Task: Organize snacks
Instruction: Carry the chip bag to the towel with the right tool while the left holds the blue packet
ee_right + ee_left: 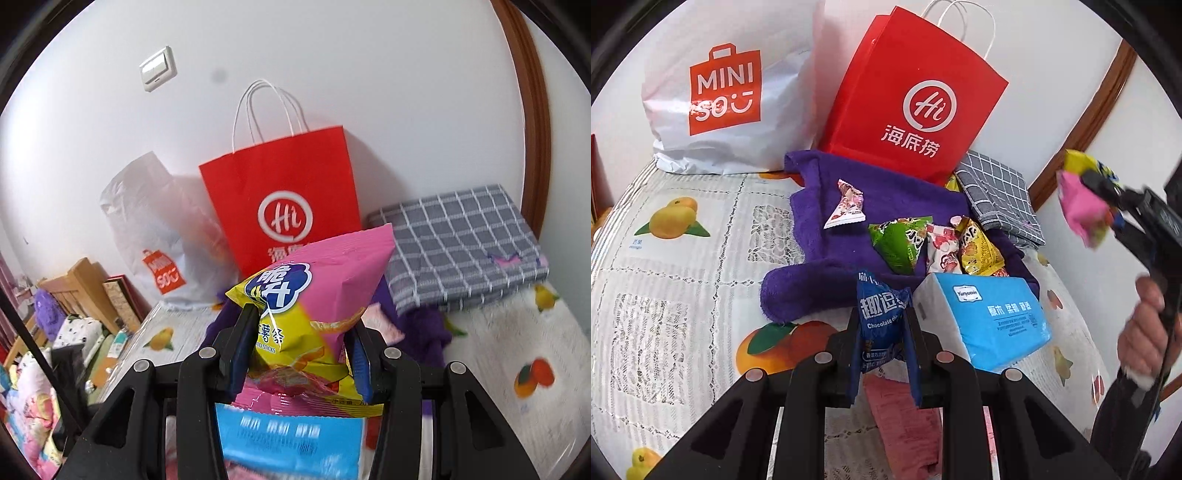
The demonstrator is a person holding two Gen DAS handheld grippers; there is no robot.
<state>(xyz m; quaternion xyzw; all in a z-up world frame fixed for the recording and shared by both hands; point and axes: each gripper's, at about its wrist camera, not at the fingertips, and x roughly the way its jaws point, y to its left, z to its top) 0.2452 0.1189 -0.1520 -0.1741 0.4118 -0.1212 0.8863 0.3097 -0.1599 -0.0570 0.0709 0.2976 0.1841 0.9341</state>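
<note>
My left gripper [882, 332] is shut on a blue chocolate snack packet [881, 314], held just above the table in front of a purple towel [812, 221]. Several small snack packets lie on the towel: a white-pink one [846, 206], a green one [901, 236], a yellow one [979, 247]. My right gripper [299, 343] is shut on a pink and yellow potato-stick bag [317, 295], raised in the air; it shows at the right of the left wrist view [1082, 206]. A red paper bag [916, 96] stands against the wall, also in the right wrist view [284, 199].
A white Miniso bag [724, 99] leans at the back left. A blue tissue pack [990, 317] lies at the towel's front right. A folded grey checked cloth [997, 195] lies right of the red bag. The table has a fruit-print lace cover [676, 266].
</note>
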